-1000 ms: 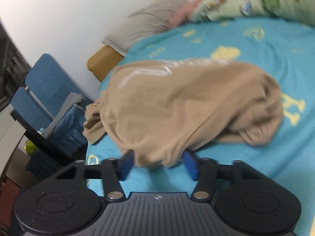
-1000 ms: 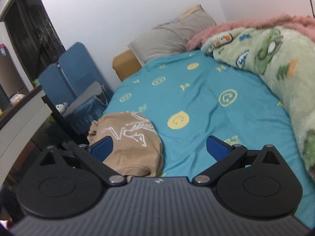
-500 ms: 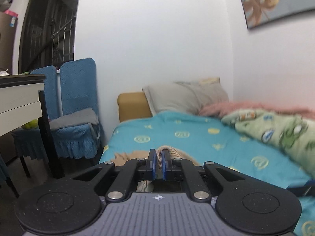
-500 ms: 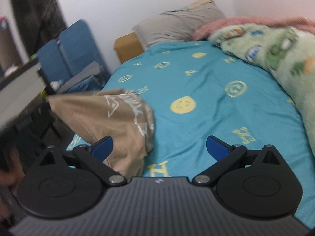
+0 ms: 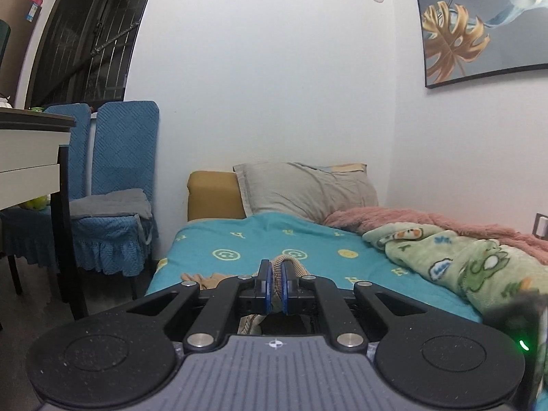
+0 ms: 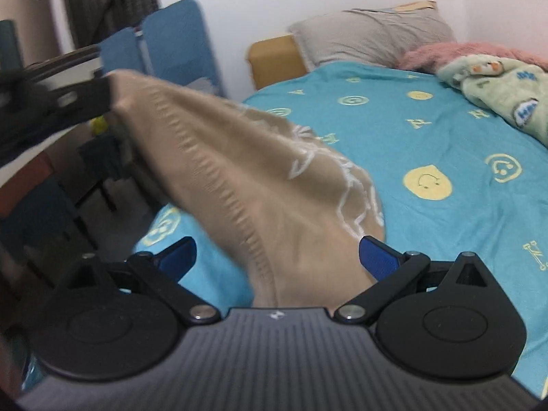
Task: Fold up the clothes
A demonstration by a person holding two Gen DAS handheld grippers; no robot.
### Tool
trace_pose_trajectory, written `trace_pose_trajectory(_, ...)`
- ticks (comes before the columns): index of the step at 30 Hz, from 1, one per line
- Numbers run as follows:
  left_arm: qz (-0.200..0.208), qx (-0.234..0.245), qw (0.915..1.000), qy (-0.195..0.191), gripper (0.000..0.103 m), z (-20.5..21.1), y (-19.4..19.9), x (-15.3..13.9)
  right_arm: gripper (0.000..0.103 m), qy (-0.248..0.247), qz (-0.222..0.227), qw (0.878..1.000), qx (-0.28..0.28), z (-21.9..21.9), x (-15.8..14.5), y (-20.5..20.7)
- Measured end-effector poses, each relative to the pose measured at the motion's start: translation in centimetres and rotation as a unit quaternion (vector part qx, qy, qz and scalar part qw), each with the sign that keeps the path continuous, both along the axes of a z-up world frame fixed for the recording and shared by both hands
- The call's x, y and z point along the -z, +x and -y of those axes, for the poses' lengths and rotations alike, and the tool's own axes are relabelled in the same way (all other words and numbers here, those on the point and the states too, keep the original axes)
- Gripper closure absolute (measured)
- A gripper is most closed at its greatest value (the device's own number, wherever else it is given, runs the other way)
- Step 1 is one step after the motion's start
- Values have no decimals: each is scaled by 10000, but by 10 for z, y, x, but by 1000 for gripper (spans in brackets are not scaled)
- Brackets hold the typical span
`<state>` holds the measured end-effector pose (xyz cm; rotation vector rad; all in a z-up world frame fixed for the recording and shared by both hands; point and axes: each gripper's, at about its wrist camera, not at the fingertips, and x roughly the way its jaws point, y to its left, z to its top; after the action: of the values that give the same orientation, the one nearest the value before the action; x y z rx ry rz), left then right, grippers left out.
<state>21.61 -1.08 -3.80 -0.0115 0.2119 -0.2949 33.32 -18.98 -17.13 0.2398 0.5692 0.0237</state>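
A tan garment [image 6: 260, 171] with a white line print lies partly on the blue bed sheet [image 6: 445, 130]. My left gripper [image 5: 276, 286] is shut on its ribbed edge [image 5: 291, 263]. In the right wrist view that gripper [image 6: 111, 94] holds one corner up at the left, so the cloth slopes down toward the bed. My right gripper [image 6: 277, 257] stands open, its blue pads [image 6: 378, 257] on either side of the lower part of the garment without pressing it.
A grey pillow [image 5: 308, 188], a pink blanket [image 5: 445, 222] and a green cartoon blanket [image 5: 472, 267] lie at the head and right side of the bed. Blue-covered chairs [image 5: 116, 185] and a desk [image 5: 30, 164] stand to the left of the bed.
My left gripper shut on the garment's edge and lifted it off the bed, rolling level. My right gripper moved left toward the raised cloth, which now hangs between its open fingers.
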Motion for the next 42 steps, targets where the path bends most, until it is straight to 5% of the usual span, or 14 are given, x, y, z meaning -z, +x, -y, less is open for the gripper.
trace_pose_trajectory(6, -229, 99, 9997, -74, 97, -3, 13, 13, 0, -124, 442, 9934, 1047, 52, -26, -30)
trace_pose_trajectory(12, -250, 591, 9978, -142, 97, 9, 3, 25, 0, 22, 840, 9855, 1474, 87, -61, -45)
trace_pose_trajectory(19, 0, 556, 9978, -364, 97, 6, -12, 12, 0, -101, -322, 9906, 1328, 82, -6, -20)
trace_pose_trajectory(23, 44, 466, 9973, -568, 97, -1, -14, 5, 1, 209, -1071, 9818, 1557, 89, 34, -11)
trace_pose_trajectory(25, 210, 407, 9970, -624, 103, -5, -20, 0, 9, 199, -959, 9805, 1703, 90, 31, -17)
trace_pose_trajectory(27, 393, 387, 9955, -773, 103, -11, -26, -9, 48, -162, -633, 9783, 1964, 90, 15, -27)
trace_pose_trajectory(32, 234, 552, 9911, -1185, 103, -32, -32, -21, 54, 124, 385, 9803, 1933, 105, -26, -52)
trace_pose_trajectory(37, -637, 1150, 9909, -286, 96, -9, -18, 2, 54, 378, 223, 9888, 1426, 107, -18, -39)
trace_pose_trajectory(40, -958, 1583, 9801, 714, 90, 24, -18, 33, 65, 679, 143, 9884, 1353, 111, -11, -33)
trace_pose_trajectory(42, -976, 1723, 9694, 1453, 74, 46, -21, 57, 67, 724, 69, 9894, 1254, 114, -9, -23)
